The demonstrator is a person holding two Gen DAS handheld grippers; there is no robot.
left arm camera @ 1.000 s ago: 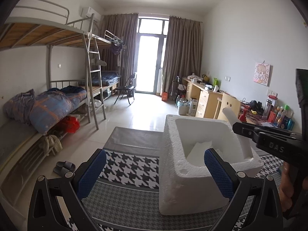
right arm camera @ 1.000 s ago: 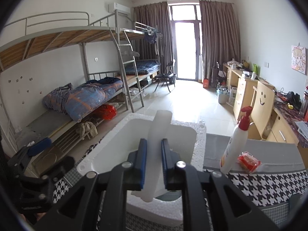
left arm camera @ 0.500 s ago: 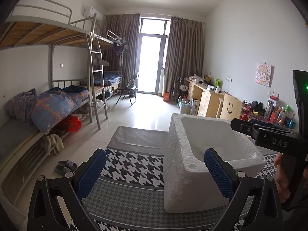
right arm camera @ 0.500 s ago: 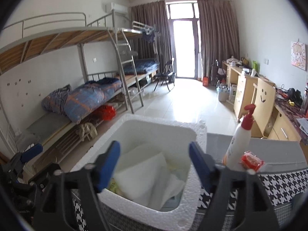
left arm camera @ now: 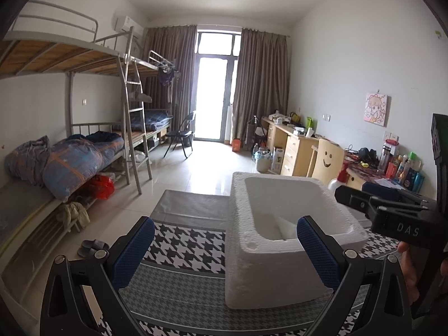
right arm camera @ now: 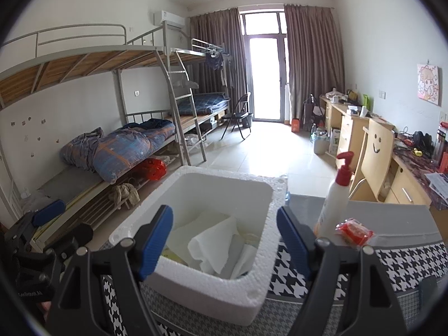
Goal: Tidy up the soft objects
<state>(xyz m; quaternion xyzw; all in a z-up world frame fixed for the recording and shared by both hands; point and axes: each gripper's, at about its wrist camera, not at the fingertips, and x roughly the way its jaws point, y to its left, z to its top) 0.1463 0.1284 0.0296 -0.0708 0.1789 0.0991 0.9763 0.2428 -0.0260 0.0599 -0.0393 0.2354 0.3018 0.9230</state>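
Observation:
A white foam box (right arm camera: 260,196) stands on the houndstooth table cloth (right arm camera: 406,263); it also shows in the left wrist view (left arm camera: 268,274). White soft sheets (right arm camera: 212,243) lie loose inside it, and a corner of them shows in the left wrist view (left arm camera: 282,228). My right gripper (right arm camera: 224,238) is open and empty, held just above the box's near rim. It shows from the side in the left wrist view (left arm camera: 392,212). My left gripper (left arm camera: 226,252) is open and empty, left of and in front of the box.
A white pump bottle with a red top (right arm camera: 334,196) and a small red packet (right arm camera: 354,231) stand on the cloth right of the box. Bunk beds (left arm camera: 70,156) line the left wall, desks (left arm camera: 296,145) and a chair (right arm camera: 378,151) the right.
My right gripper was shut on a white soft roll over the box one second ago. It opened, the roll dropped into the box, and the gripper has drawn back a little.

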